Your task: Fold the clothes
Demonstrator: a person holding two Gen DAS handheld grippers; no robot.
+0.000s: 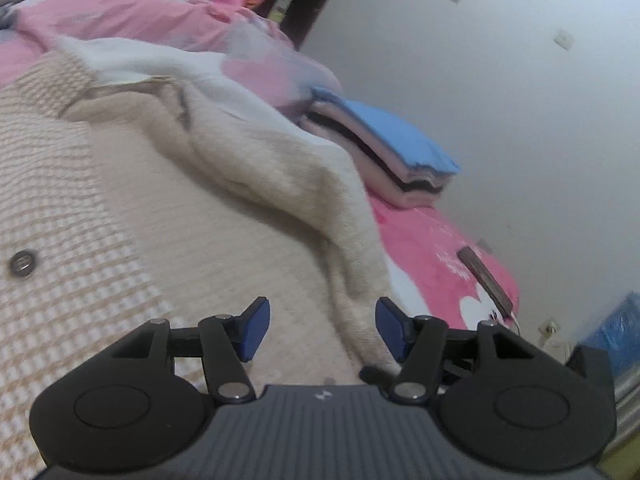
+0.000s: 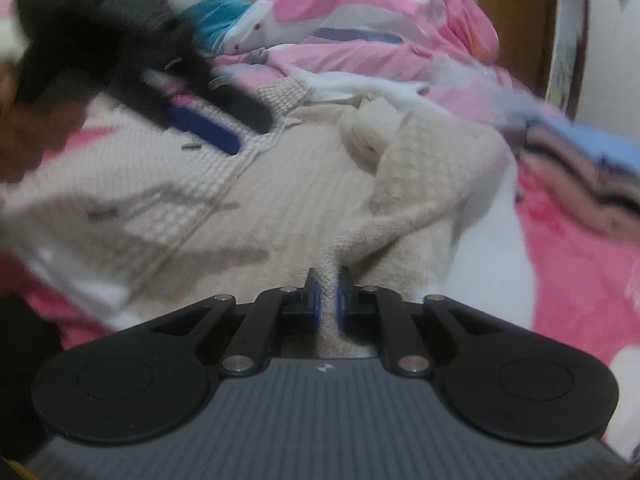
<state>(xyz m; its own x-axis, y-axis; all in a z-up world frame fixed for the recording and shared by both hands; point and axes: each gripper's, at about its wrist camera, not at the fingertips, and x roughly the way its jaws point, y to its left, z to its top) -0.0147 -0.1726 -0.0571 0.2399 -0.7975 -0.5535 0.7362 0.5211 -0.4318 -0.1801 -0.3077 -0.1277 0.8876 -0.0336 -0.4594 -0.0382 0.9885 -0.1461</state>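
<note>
Nearest the right wrist camera, the right gripper [image 2: 328, 296] is clamped on a narrow ridge of a beige knitted cardigan [image 2: 280, 200], a fold or edge pinched between its blue pads. The cardigan lies spread on a bed with a pink sheet [image 2: 560, 260], one part bunched and turned over toward the right, a dark button [image 1: 23, 263] showing on its checked front at the left. It looks thick, soft and limp, likely to sag and stretch where it is lifted, so hems, cuffs or shoulder seams seem the surer places to hold. The left gripper [image 1: 322, 330] hovers low over the knit with its jaws wide apart, holding nothing; in the right wrist view it appears blurred at the far left, angled down toward the collar area. Farther right, a stack of folded clothes [image 1: 400, 152] sits on the sheet, and a pink quilt [image 2: 380, 20] is heaped at the far side.
</note>
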